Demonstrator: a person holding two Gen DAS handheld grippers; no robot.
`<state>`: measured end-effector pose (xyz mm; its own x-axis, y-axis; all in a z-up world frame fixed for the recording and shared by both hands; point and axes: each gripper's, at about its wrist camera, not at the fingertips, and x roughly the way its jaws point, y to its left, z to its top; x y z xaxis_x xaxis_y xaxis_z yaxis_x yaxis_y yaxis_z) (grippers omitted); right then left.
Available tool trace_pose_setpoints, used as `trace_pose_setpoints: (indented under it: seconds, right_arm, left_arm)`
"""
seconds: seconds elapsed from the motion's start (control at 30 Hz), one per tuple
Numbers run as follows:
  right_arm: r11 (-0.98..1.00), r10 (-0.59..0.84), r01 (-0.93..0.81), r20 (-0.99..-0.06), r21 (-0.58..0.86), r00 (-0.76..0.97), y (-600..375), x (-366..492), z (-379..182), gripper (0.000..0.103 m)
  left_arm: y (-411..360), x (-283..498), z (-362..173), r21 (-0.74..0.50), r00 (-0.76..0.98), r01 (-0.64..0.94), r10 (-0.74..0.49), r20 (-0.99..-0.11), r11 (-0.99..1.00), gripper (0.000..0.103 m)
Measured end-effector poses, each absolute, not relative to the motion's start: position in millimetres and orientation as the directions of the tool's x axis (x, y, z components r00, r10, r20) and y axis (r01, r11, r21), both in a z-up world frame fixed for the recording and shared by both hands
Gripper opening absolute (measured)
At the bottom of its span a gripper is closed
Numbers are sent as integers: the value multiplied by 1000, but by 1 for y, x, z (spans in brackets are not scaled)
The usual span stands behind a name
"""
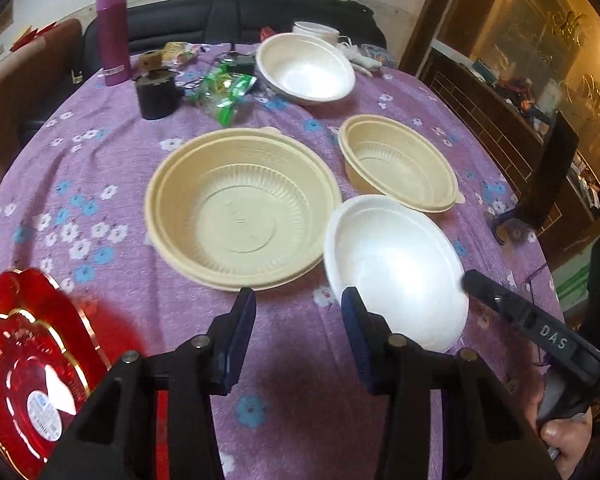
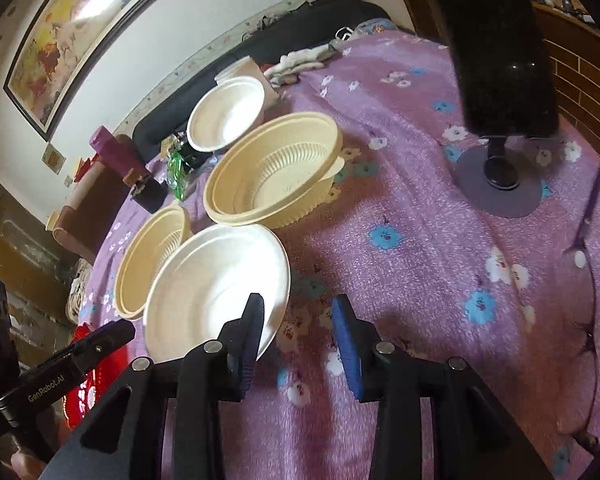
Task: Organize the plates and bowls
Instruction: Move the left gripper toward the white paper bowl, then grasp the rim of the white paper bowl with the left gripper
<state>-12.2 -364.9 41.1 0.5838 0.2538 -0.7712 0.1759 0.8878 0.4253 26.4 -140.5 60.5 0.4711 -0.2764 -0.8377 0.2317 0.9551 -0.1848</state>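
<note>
Purple flowered cloth point(image 1: 112, 168) covers the desk in the left wrist view, where the left hand-held gripper point(image 1: 298, 312) hangs with jaws apart and nothing between them, just short of a large beige bowl point(image 1: 242, 210), with a white bowl point(image 1: 396, 268) to its right, a smaller beige bowl point(image 1: 398, 162) and a second white bowl point(image 1: 306, 68) beyond, and a red plate point(image 1: 32, 364) at the lower left. From the right wrist view, the right hand-held gripper point(image 2: 298, 324) is also parted and empty, one finger point(image 2: 250, 328) overlapping the near white bowl's rim point(image 2: 220, 288), though contact cannot be told.
</note>
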Motion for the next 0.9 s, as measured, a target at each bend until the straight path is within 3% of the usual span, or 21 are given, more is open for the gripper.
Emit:
trace_pose_setpoints:
  seconds: [0.1, 0.2, 0.3, 0.6, 0.9]
  right_arm:
    - [887, 262, 174, -777, 428, 573, -363, -6, 34, 31]
    - [889, 269, 161, -774, 428, 574, -359, -4, 31, 18]
    - [893, 276, 139, -767, 427, 578, -354, -9, 35, 11]
    - [901, 334, 35, -743, 433, 580, -334, -66, 63, 12]
    - [902, 378, -19, -767, 431, 519, -308, -102, 53, 14]
  left_arm:
    - [-153, 29, 56, -160, 473, 261, -271, -838, 952, 41]
    - [-163, 28, 51, -144, 470, 283, -268, -841, 948, 24]
    - [-168, 15, 54, -114, 480, 308, -258, -838, 944, 23]
    - [-150, -52, 72, -48, 533, 354, -244, -810, 934, 24]
    - [-130, -85, 57, -17, 529, 345, -210, -823, 938, 26]
